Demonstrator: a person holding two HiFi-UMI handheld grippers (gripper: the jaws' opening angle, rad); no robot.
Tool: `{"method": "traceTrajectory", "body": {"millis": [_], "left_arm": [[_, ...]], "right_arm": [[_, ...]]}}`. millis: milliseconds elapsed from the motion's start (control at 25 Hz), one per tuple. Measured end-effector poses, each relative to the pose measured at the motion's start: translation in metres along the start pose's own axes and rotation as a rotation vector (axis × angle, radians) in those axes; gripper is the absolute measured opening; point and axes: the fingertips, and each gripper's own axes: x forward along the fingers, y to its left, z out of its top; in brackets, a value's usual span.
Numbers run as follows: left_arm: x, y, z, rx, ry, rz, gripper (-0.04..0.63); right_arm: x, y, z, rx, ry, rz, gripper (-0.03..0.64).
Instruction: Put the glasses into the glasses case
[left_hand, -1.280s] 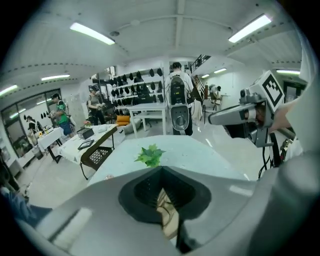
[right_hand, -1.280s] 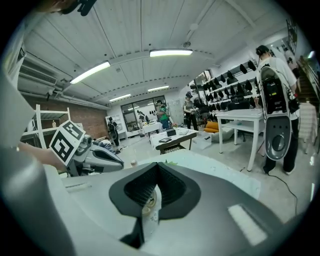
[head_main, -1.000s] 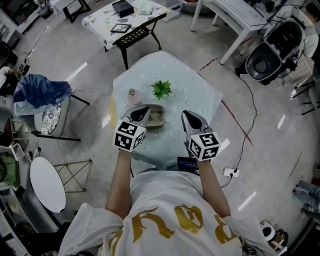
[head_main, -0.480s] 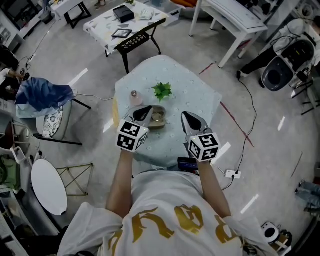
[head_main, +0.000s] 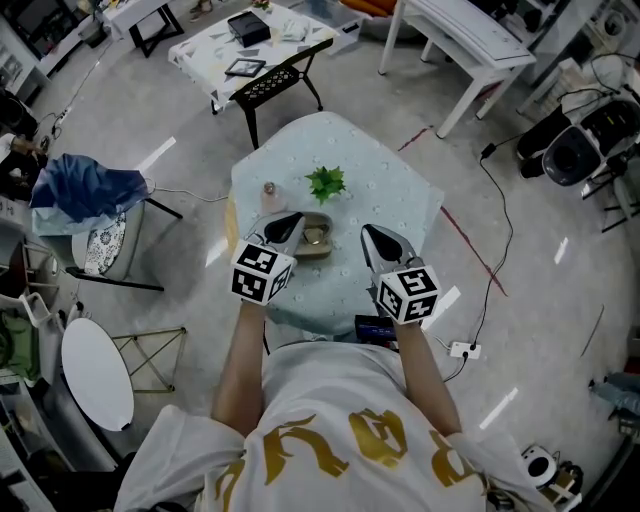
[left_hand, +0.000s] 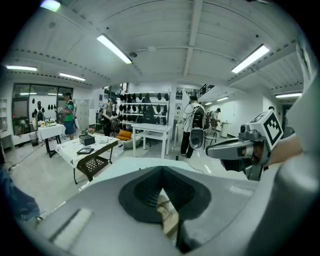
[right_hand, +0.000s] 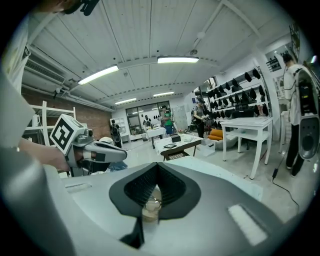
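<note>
Opening the shut, empty left gripper (head_main: 290, 222) and right gripper (head_main: 370, 233) comes first, then approaching the case (head_main: 312, 238) slowly.

Field note: open-plan lab or test hall, not a home.
From my feed: polished grey floor (head_main: 560, 300) crossed by a loose cable (head_main: 507, 215); tube lights (left_hand: 114, 48) on a ribbed white ceiling (left_hand: 165, 30); white work table (left_hand: 152, 129); wall rack of dark gear (left_hand: 142, 102); brick wall (right_hand: 60, 105); people (left_hand: 194, 120) standing about, one wearing a backpack.
</note>
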Motion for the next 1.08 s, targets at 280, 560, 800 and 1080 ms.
{"method": "traceTrajectory", "body": {"millis": [280, 560, 800, 1080], "left_arm": [[-0.001, 0.003, -0.002, -0.009, 0.005, 0.001, 0.000], [-0.001, 0.004, -0.008, -0.017, 0.014, 0.002, 0.000], [0.000, 0.003, -0.009, -0.018, 0.019, -0.003, 0.000], [0.002, 0.002, -0.012, -0.024, 0.019, -0.007, 0.000]], "right_arm": [[0.001, 0.004, 0.000, -0.010, 0.004, 0.019, 0.025], [0.001, 0.003, -0.002, -0.001, 0.001, 0.013, 0.025], [0.001, 0.002, -0.002, 0.002, 0.000, 0.012, 0.024], [0.000, 0.001, -0.003, 0.016, -0.004, 0.008, 0.025]]}}
